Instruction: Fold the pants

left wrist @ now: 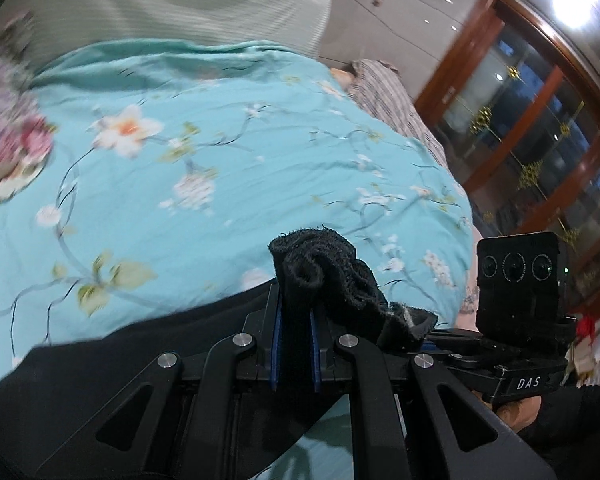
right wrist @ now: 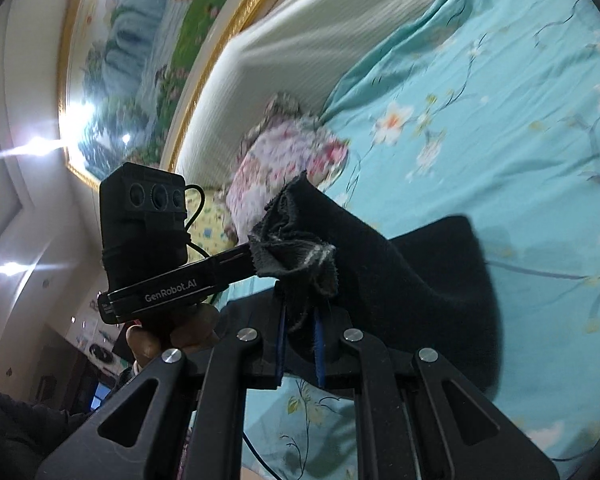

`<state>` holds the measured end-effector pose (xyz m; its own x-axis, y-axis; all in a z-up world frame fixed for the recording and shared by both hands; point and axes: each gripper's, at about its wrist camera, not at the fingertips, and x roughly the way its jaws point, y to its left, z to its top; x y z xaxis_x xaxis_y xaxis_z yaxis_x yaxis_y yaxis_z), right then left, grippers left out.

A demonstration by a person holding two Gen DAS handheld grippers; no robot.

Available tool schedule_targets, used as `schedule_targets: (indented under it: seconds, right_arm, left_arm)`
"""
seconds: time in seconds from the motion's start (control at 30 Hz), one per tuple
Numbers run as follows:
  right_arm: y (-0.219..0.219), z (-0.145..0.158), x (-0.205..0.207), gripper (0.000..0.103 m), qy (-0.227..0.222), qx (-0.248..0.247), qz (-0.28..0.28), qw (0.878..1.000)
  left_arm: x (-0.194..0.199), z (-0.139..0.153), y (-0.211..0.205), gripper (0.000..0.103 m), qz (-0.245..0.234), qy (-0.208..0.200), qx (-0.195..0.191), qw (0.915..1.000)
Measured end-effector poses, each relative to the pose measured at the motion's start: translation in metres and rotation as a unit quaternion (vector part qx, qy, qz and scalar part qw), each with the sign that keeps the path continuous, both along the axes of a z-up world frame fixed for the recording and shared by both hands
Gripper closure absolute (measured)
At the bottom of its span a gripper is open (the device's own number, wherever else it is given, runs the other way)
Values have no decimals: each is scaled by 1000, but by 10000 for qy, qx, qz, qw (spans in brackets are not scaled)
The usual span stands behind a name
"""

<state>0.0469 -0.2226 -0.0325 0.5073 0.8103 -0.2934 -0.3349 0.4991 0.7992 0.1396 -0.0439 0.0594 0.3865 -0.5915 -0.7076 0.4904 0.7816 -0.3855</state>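
Observation:
The black pants hang over the turquoise flowered bedspread. My left gripper is shut on a bunched frayed end of the pants, lifted above the bed. My right gripper is shut on another frayed end of the pants, and the black cloth trails off to the right above the bedspread. Each gripper shows in the other's view: the right one in the left wrist view, the left one in the right wrist view, both close alongside.
A floral pillow lies by the cream headboard, also in the left wrist view. A striped cloth lies at the bed's far edge. Wood-framed glass doors stand beyond. A framed painting hangs above the headboard.

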Motion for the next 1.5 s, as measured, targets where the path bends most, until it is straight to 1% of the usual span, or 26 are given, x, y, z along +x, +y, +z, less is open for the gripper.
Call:
schedule_targets:
  seconds: [0.1,0.27,0.4,0.43,0.57,0.67,0.8,0.83,0.87,0.9,0.93,0.97,1.0,1.17,1.33,1.4,1.5]
  right_arm:
    - [14,-8,2,90,66,-84,90,9999]
    - [34,-27,7,90,306,-209,195,9991]
    - [46,-38,10,90,452,-420,236,9978]
    - [48,-39,11,87,473,-477,257,9974]
    - [59,-44,13,84,548,-819,375,9944]
    - [64,-46,14,80,585,-1003,424,9923]
    - [68,-49,15,76,652,-1118,477,9904]
    - [70,-49,15,74,666,-1140,497,9900]
    - [71,-48,15,72,665,-1138,518,9899]
    - [72,-46,15,67,649,-1133,541,9900]
    - [74,-45,14,62,629,-1131,557,9900]
    - [76,-43,14,59,592,-1132,583,9901]
    - [79,-41,13,57,539,-1144,626,9900]
    - [94,-33,10,57,389,-1186,806,9889]
    - [108,-24,13,57,249,-1298,921,9869]
    - [115,-21,15,57,193,-1365,969,9857]
    - [127,-16,18,57,96,-1455,1095,9832]
  left_arm:
    - [-2,-14,15,93,163,99,-30,9998]
    - [-3,-40,32,94,409,301,-24,9987]
    - [-3,-58,45,94,592,493,-115,9970]
    - [-4,-60,47,94,624,522,-127,9966]
    - [-8,-69,58,94,785,610,-127,9950]
    - [-13,-74,67,94,980,699,-130,9926]
    - [-23,-75,84,93,1280,748,-142,9888]
    - [-26,-75,88,91,1369,748,-143,9877]
    - [-31,-74,95,87,1491,747,-167,9859]
    - [-35,-73,99,81,1572,750,-185,9845]
    - [-39,-72,106,78,1699,750,-196,9824]
    - [-43,-70,112,75,1810,737,-202,9805]
    - [-47,-68,116,75,1889,725,-220,9791]
    - [-72,-59,145,74,2476,586,-282,9667]
    - [-97,-52,169,73,2870,525,-447,9554]
    - [-107,-50,180,72,3030,525,-526,9501]
    - [-118,-49,193,72,3290,533,-614,9408]
